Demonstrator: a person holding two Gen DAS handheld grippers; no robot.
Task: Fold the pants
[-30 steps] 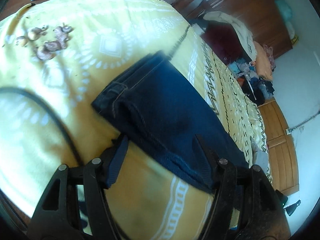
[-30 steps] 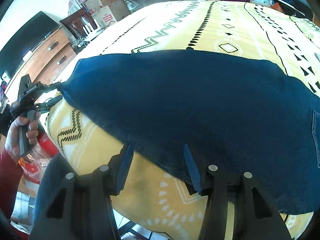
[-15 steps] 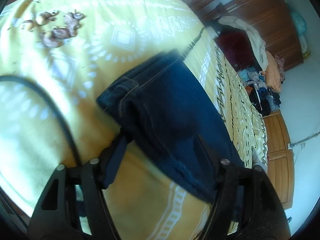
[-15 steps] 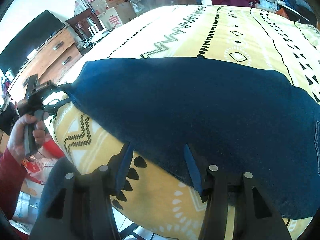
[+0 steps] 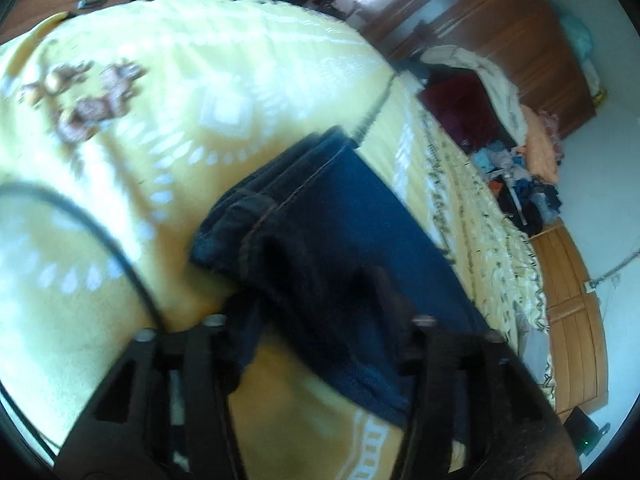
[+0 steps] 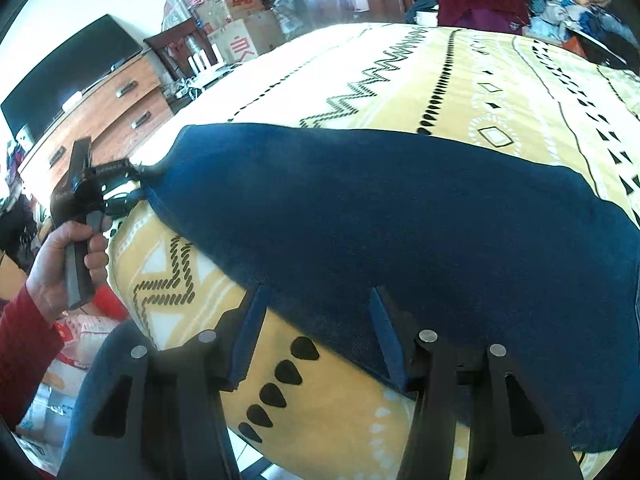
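Note:
Dark blue pants (image 6: 400,220) lie folded lengthwise on the yellow patterned bedspread (image 6: 480,72). In the left wrist view the pants (image 5: 340,224) run away from me, hem end nearest. My left gripper (image 5: 316,312) has its jaws apart around the near corner of the pants, with cloth between the fingers. In the right wrist view the left gripper (image 6: 140,180) sits at the pants' left corner, which looks lifted. My right gripper (image 6: 316,304) is open, with its fingers at the pants' near edge.
A black cable (image 5: 100,232) crosses the bed at left. Small brown items (image 5: 88,92) lie on the bedspread. A wooden dresser (image 6: 100,120) with a TV and cardboard boxes (image 6: 240,28) stand beyond. Piled clothes (image 5: 520,168) and wooden wardrobes (image 5: 500,20) lie past the bed.
My left gripper has moved forward onto the pants' corner, and the cloth now bunches between its fingers. My right gripper has closed in on the near edge.

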